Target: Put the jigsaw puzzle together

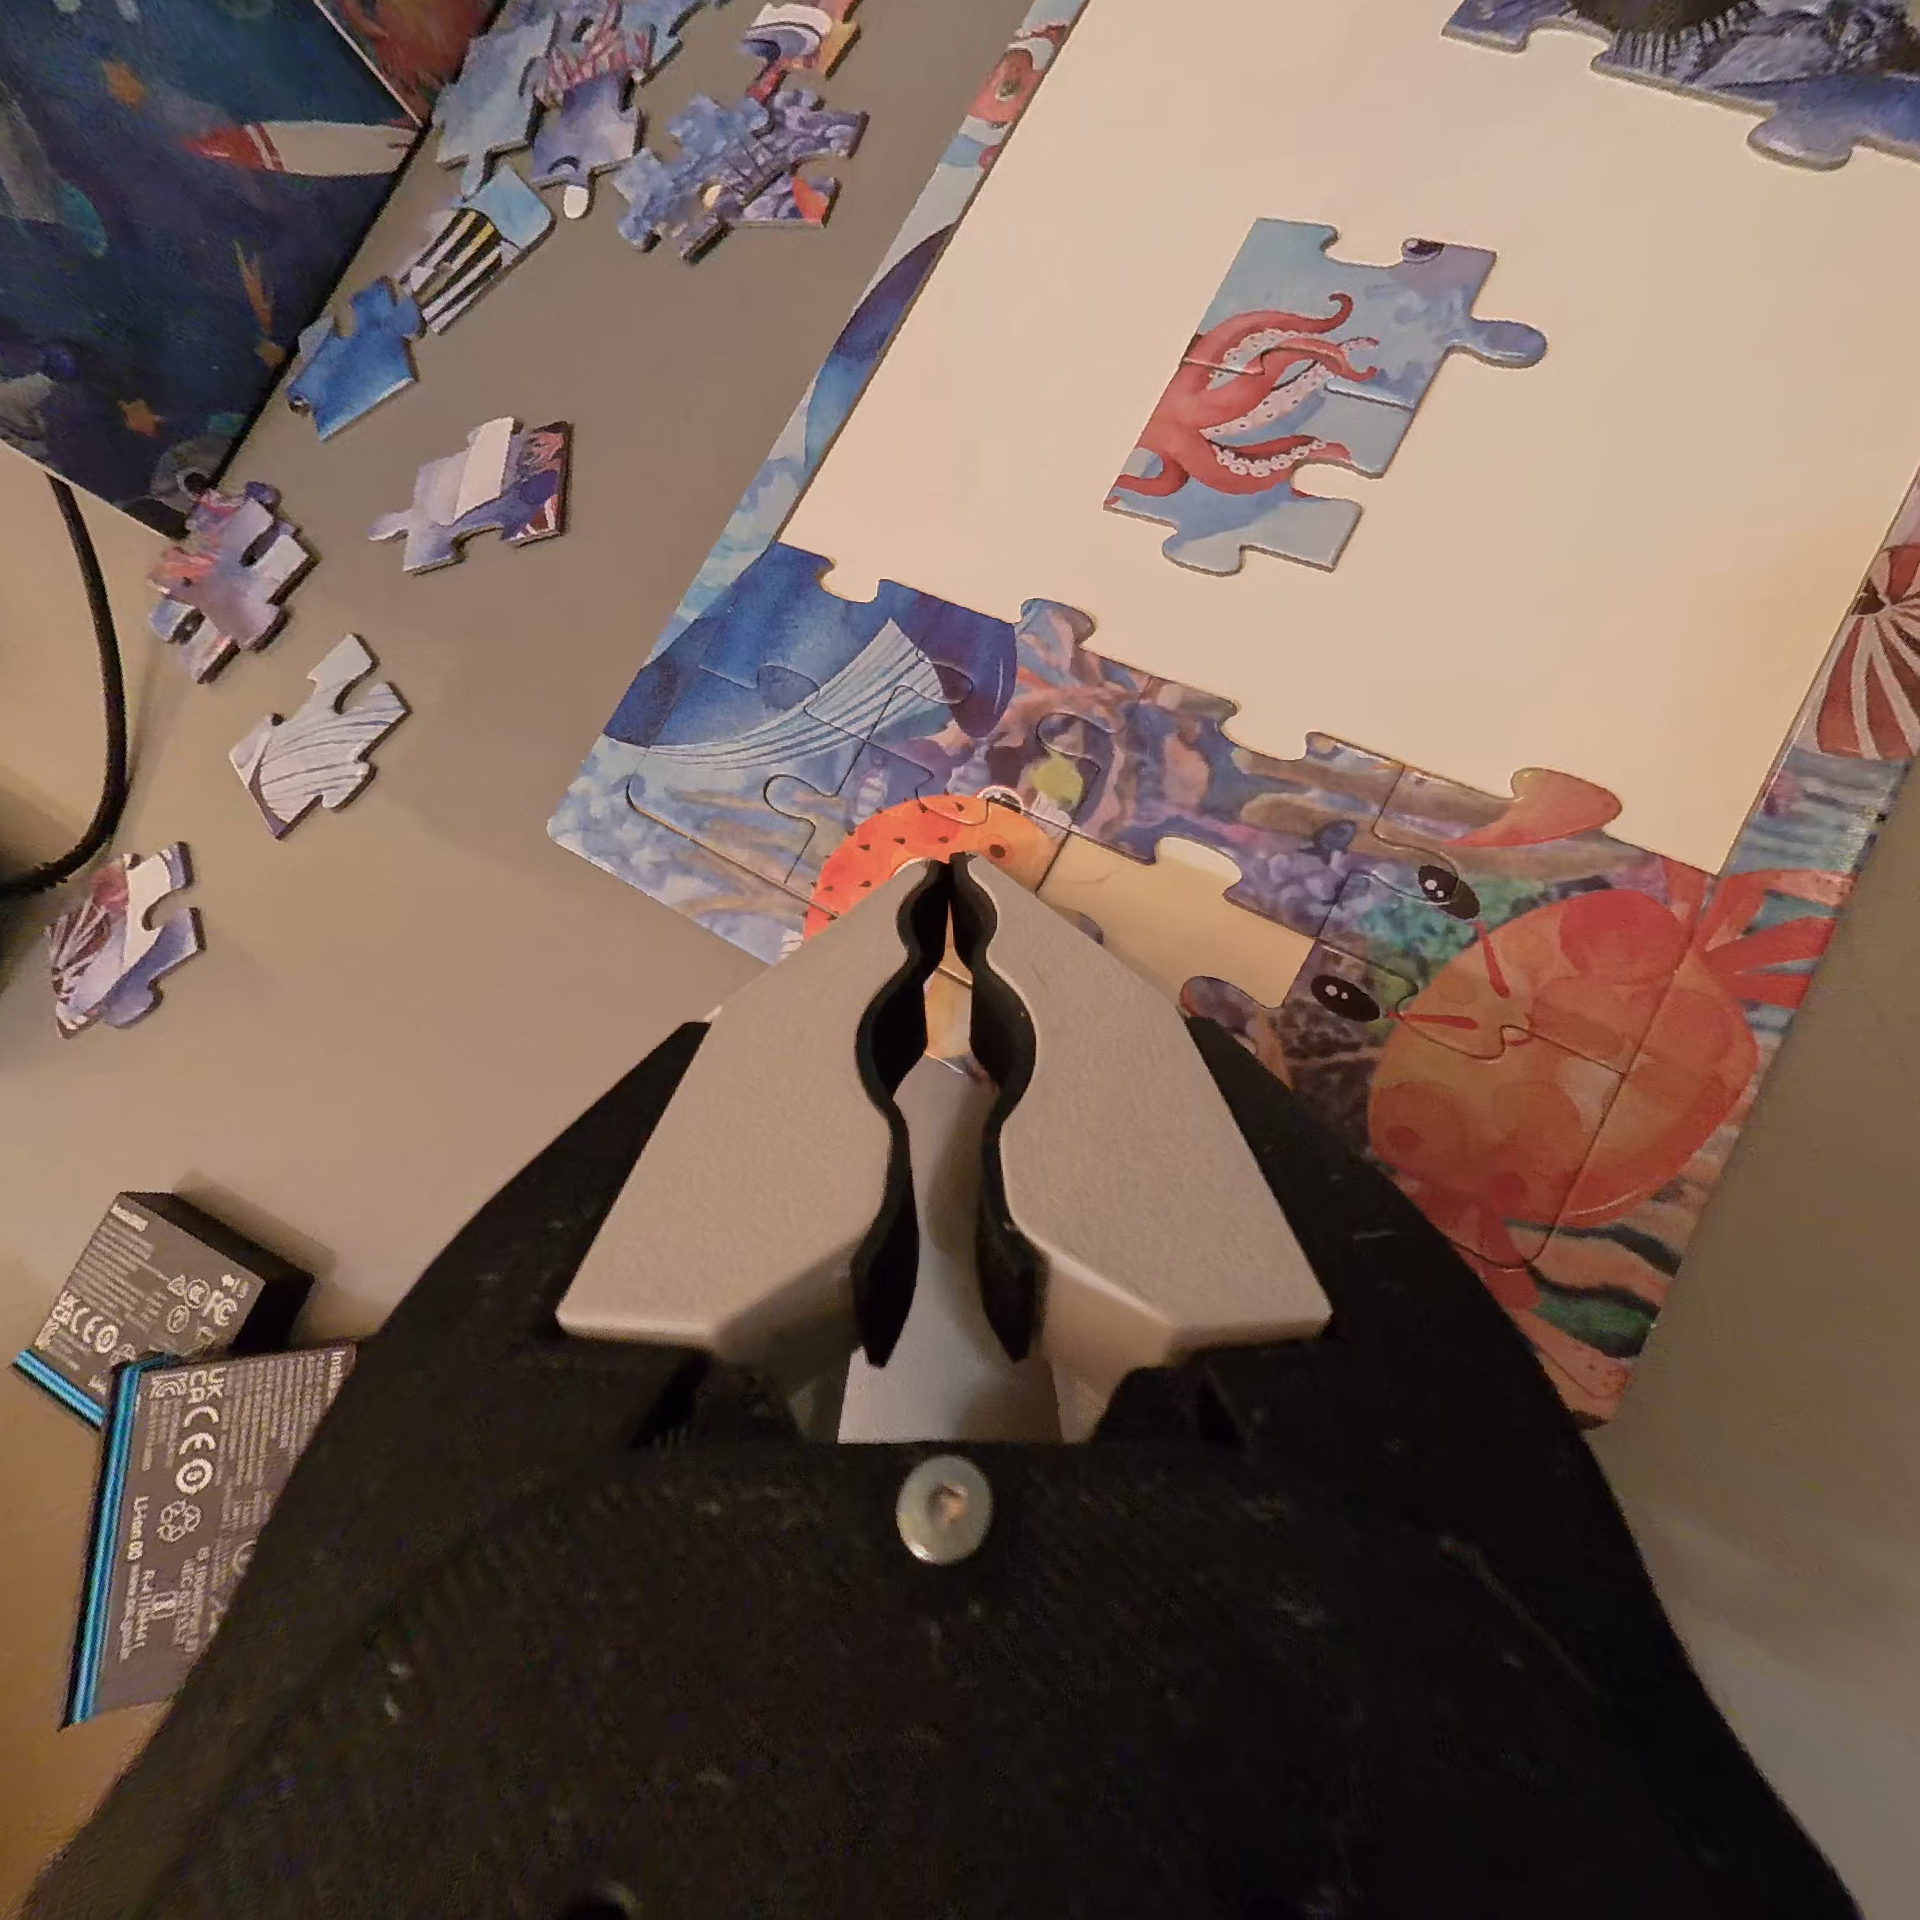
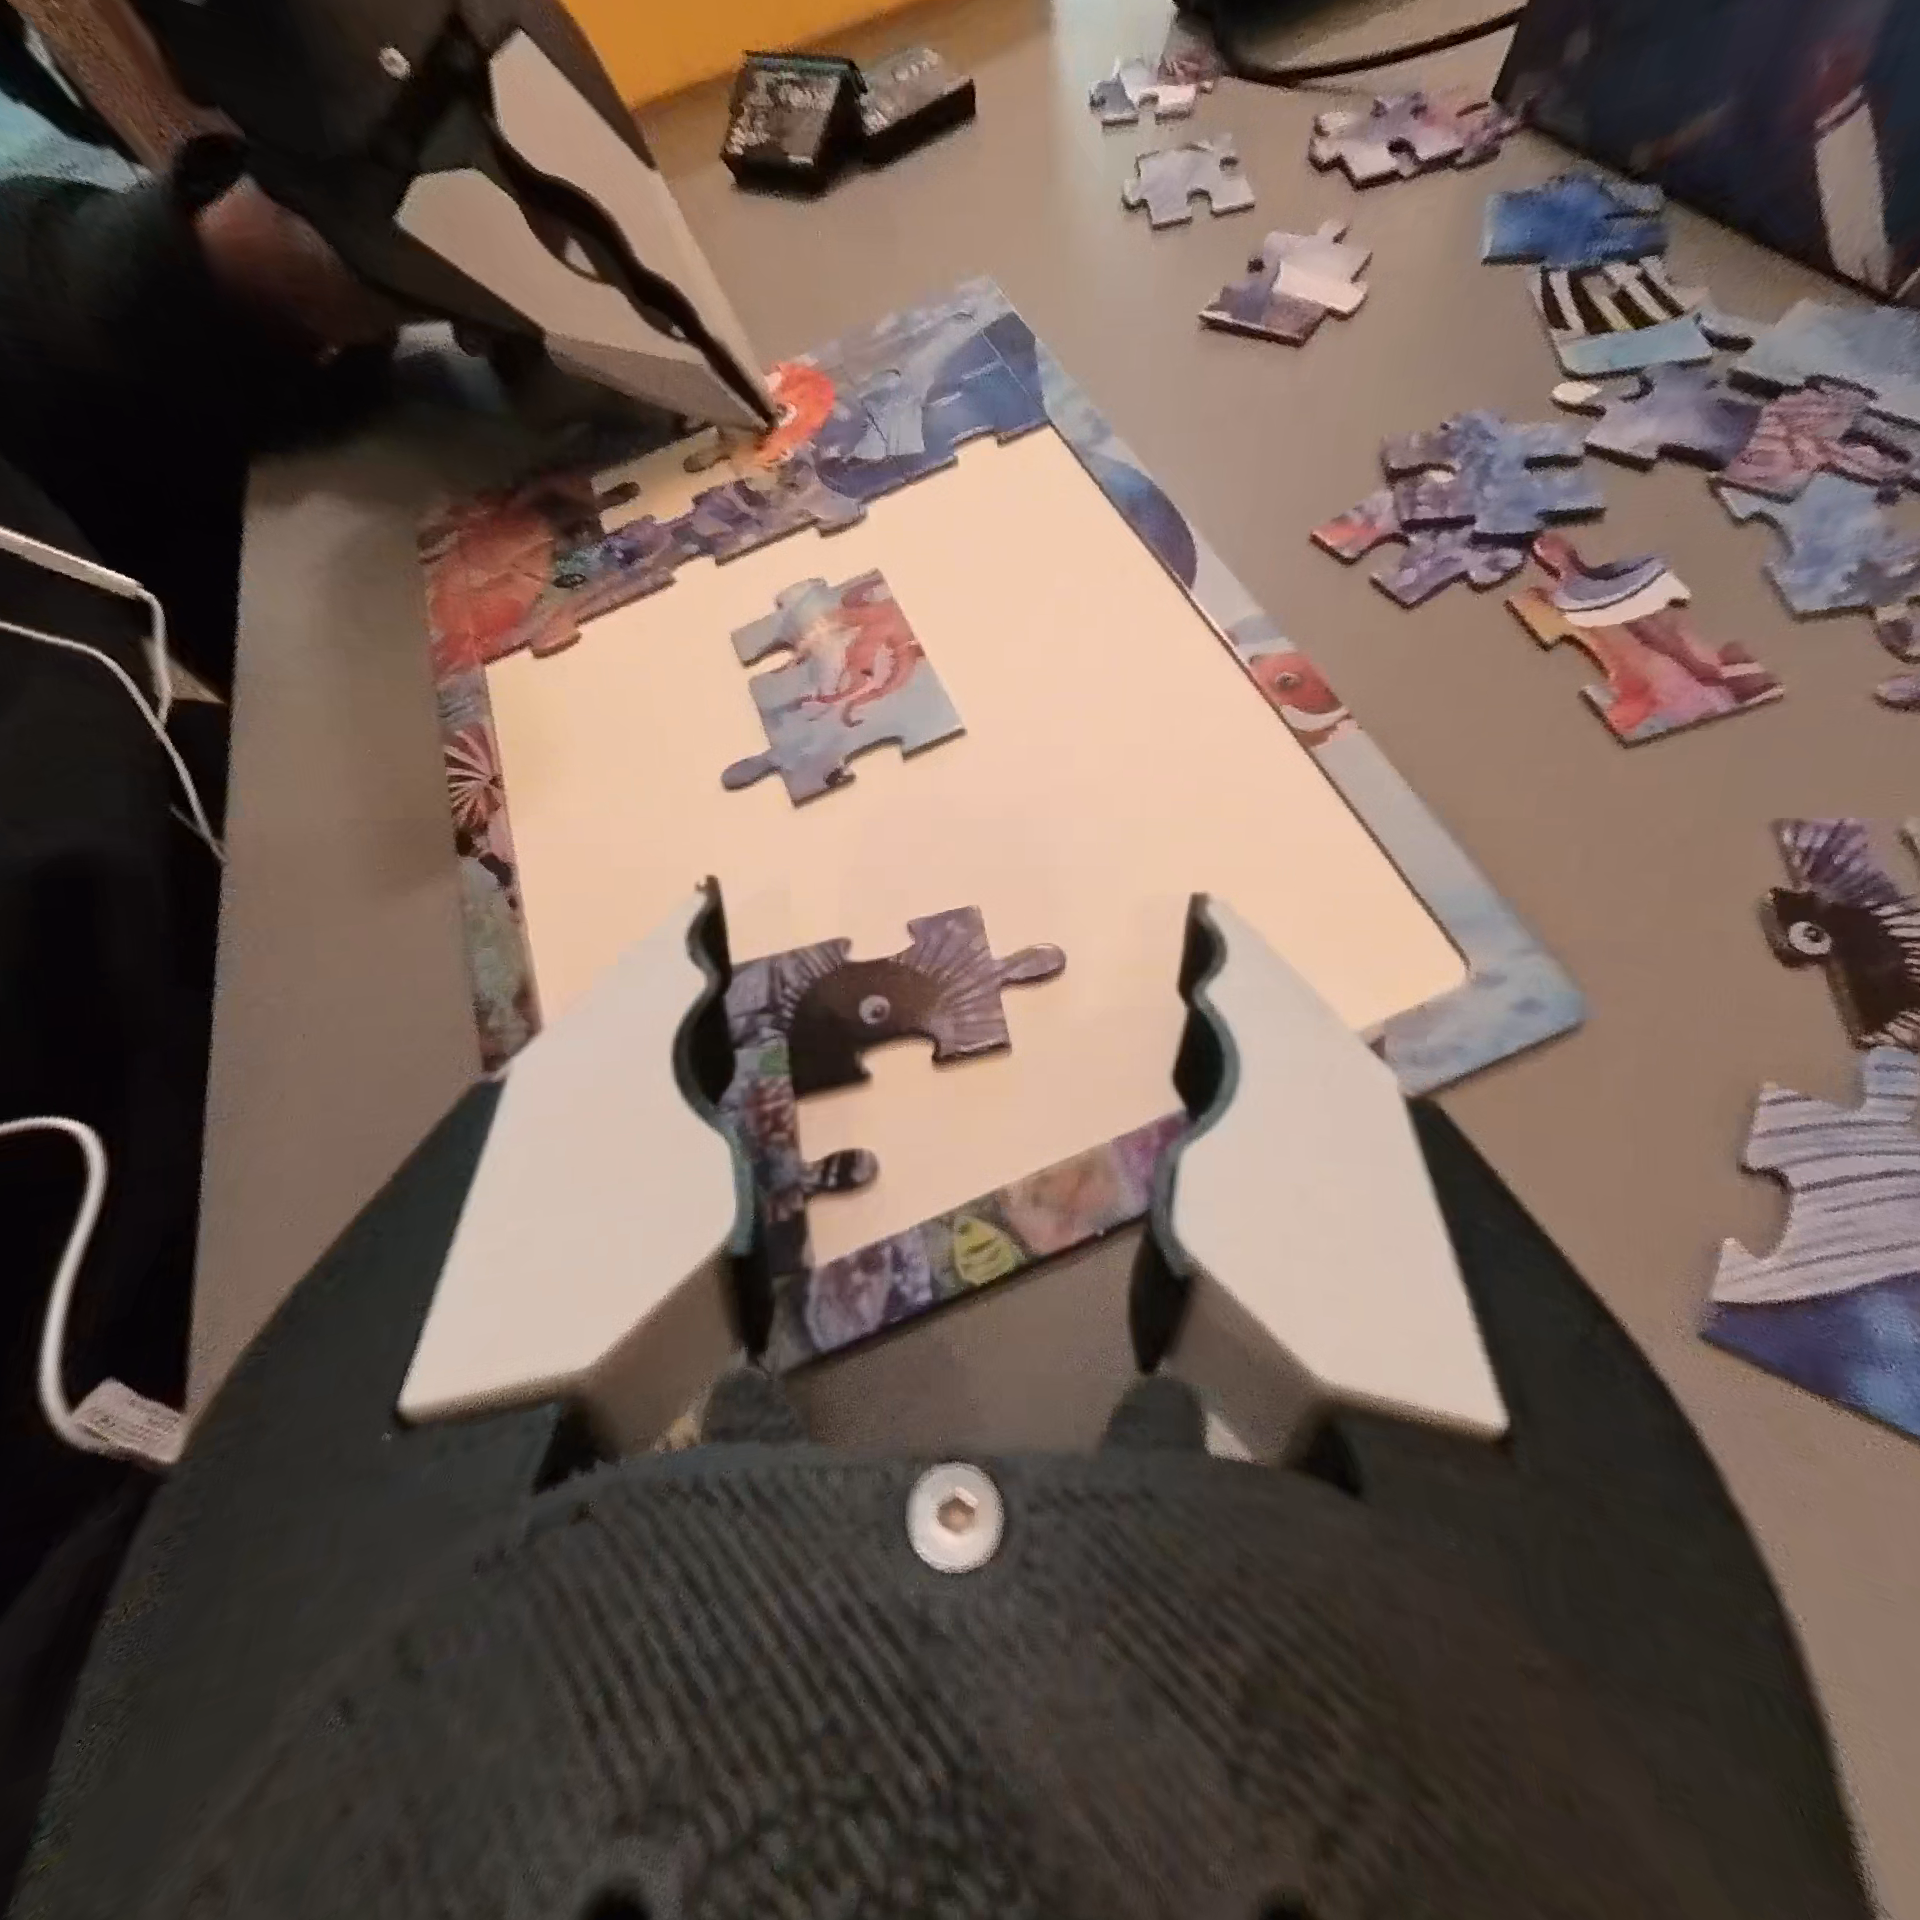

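Observation:
A puzzle tray (image 1: pixel 1143 156) with a white base and a printed frame lies on the grey table. An assembled row with an orange crab (image 1: pixel 1558 1039) fills its near edge in the left wrist view. My left gripper (image 1: pixel 951 873) is shut, its tips touching down on an orange fish piece (image 1: pixel 883 842) in that row; it also shows in the right wrist view (image 2: pixel 769 416). Two joined octopus pieces (image 1: pixel 1320 395) lie loose on the white base. My right gripper (image 2: pixel 953 909) is open and empty above a black fish piece (image 2: pixel 904 1008) at the tray's other end.
Several loose pieces (image 1: pixel 468 499) lie on the table beside the tray, also in the right wrist view (image 2: pixel 1558 499). The puzzle box (image 1: pixel 156 208) stands behind them. Two dark battery packs (image 1: pixel 156 1351) and a black cable (image 1: pixel 99 675) lie near the table edge. Tip to tip, the grippers are about 20 cm apart.

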A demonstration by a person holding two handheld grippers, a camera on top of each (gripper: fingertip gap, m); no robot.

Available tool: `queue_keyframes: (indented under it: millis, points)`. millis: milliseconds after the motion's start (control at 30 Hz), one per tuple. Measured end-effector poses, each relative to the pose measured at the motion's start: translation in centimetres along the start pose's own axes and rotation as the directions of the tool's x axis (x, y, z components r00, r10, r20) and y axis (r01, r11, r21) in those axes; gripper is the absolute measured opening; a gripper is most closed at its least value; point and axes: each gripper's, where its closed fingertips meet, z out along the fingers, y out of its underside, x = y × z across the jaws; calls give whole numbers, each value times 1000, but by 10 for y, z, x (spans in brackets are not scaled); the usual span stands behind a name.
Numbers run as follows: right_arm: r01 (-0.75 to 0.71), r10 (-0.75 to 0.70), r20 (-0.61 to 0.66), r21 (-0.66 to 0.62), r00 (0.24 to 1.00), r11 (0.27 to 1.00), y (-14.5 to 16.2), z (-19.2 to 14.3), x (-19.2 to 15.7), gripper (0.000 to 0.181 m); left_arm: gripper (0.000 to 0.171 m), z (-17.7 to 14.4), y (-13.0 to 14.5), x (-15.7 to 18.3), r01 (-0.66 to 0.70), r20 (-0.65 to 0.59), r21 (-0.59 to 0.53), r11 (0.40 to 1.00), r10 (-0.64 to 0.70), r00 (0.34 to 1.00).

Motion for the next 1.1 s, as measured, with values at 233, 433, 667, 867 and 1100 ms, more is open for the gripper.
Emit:
queue_keyframes:
  millis: [233, 433, 667, 867, 1100]
  points:
    - [60, -60, 9, -42, 998, 997, 6, 6, -15, 67, 0, -3, -14, -18, 69, 48, 78, 995, -72, 996]
    - [6, 40, -215, 211, 976, 978, -19, -29, 9, 54, 40, -21, -111, 73, 64, -340, 292, 954, 41, 939]
    - [-101, 162, -532, 142, 831, 985, 26, -71, 39, 14, 78, 21, -123, 162, -20, -422, 123, 992, 71, 904]
    - [-124, 139, -540, 65, 830, 990, 36, -64, 38, 15, 116, 41, -115, 171, 3, -352, 46, 999, 13, 936]
    - [-146, 168, -510, 84, 843, 986, 35, -63, 37, 14, 109, 52, -109, 188, -53, -388, 4, 999, 51, 920]
